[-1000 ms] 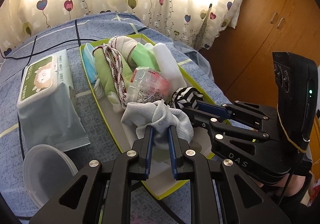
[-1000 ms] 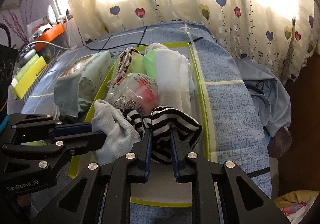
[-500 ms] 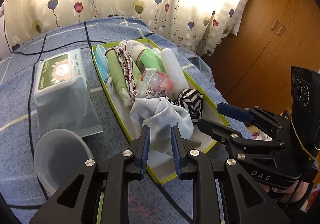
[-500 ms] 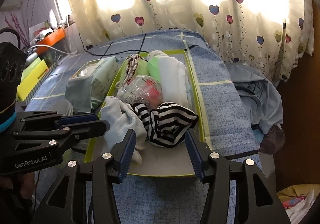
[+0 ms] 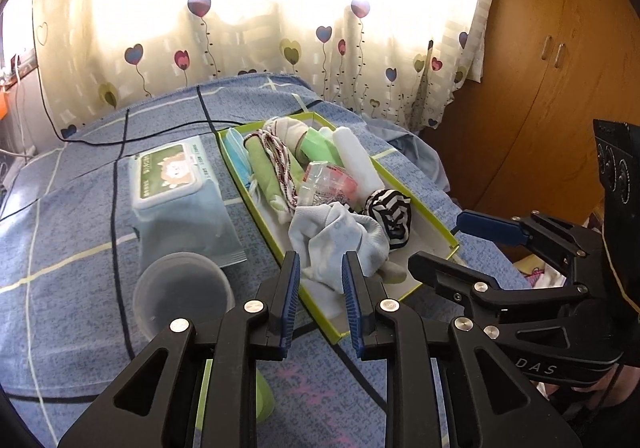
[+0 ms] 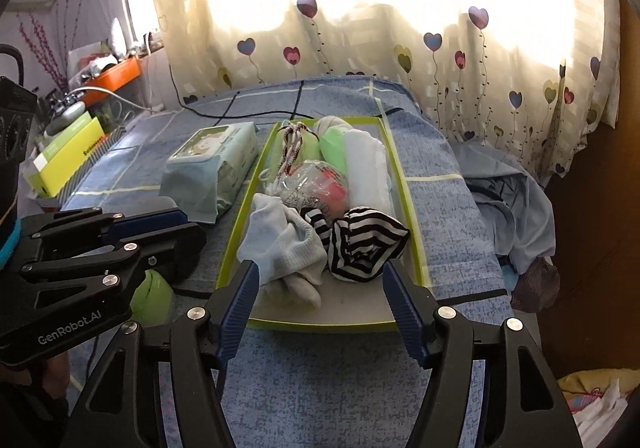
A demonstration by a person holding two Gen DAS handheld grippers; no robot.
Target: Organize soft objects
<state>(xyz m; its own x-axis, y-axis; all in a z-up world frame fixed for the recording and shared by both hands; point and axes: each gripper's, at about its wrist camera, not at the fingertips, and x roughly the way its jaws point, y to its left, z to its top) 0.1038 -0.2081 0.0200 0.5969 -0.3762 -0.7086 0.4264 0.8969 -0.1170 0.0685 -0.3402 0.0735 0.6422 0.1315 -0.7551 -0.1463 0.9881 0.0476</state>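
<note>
Both tongs are released – left tongs [image 5: 320,288] slightly parted, right tongs [image 6: 320,288] opening wide, nothing between – above the tray's [image 6: 408,192] near end.

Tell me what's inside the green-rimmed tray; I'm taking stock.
Green-rimmed tray: pale blue sock, striped sock, clear plastic packet, white roll, green rolls. Whatever lies beneath is covered.

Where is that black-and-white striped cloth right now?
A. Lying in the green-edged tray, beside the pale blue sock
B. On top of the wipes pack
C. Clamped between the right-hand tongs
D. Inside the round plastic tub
A: the striped cloth lies in the tray beside the pale blue sock, while the right tongs are opening and empty.
</note>
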